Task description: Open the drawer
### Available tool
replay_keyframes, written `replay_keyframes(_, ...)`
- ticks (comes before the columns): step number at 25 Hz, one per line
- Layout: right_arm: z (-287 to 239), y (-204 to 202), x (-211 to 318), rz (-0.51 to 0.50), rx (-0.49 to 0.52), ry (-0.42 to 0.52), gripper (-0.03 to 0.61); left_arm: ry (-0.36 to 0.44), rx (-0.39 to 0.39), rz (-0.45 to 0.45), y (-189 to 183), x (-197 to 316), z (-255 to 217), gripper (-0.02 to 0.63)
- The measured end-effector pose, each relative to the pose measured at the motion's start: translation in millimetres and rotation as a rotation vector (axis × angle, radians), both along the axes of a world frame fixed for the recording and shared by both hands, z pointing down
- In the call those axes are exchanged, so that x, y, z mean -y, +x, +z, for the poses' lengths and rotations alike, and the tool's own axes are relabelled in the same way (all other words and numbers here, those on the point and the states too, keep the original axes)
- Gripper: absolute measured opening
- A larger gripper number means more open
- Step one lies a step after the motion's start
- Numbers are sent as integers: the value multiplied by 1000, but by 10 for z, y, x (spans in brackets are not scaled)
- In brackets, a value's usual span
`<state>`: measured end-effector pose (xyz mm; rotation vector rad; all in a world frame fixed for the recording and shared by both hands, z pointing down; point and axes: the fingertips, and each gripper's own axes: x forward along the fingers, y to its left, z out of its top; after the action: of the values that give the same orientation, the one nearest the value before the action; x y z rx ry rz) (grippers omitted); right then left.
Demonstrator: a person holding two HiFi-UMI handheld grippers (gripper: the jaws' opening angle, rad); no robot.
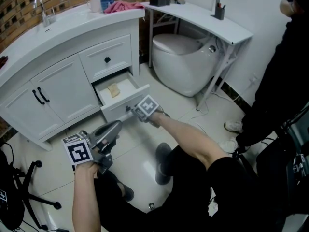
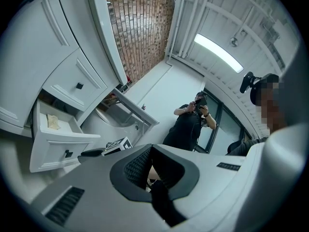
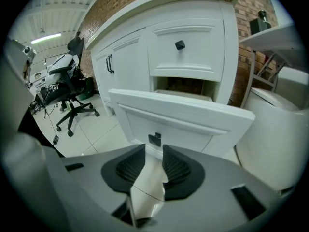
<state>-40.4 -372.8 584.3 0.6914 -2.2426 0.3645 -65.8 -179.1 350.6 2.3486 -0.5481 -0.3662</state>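
**Standing open: the lower drawer, with the right gripper just off its knob**

The white painted lower drawer [image 1: 120, 111] of the curved white vanity cabinet [image 1: 58, 81] is pulled well out and sits directly ahead of the right gripper [image 1: 131, 111]. Its small square black knob [image 3: 154, 139] lies just beyond the fingertips. That gripper's jaws are parted and clamp nothing, with only pale floor tile showing through the gap. The left gripper [image 1: 118, 124] is held off to the side, well apart from the drawer. Its jaws are also released and empty.

I judge the drawer to be a light, stiff wooden box that glides straight out along its runners rather than swinging. The knob is the natural hold (hard, small and probably slick). The pads should close squarely on its two flat sides, and the pull should run in line with the runners so the knob does not slip free. The top edge of the front panel would do as a second hold.

The head view alone looks into the drawer from above. It shows a pale yellowish lump [image 1: 114, 90] on the drawer floor and the shut upper drawer [image 1: 107, 60] beyond it. The right gripper view alone shows the knob clear of the pads. The left gripper view alone gives the drawer in side profile and shows a bystander in black [image 2: 186, 127] behind it.
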Motion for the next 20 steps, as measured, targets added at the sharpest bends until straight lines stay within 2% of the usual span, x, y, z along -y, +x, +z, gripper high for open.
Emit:
replay_keyframes(3,-210,-27,-72,-18,60,8,127,-2,6,2,17,-4,12,-9)
replay_keyframes(10,-524,-27,-394,-82,181,-41,126,-5,11,-2,40,-80,-2,-9)
replay_keyframes(15,-773,-47,-779,-179,251,-64,123,3,11,3,116,-188,-34,-9)
replay_keyframes(20,-1138,-77,-1283,-297,375,-82,118,21,7,7,169,-346,-65,-9)
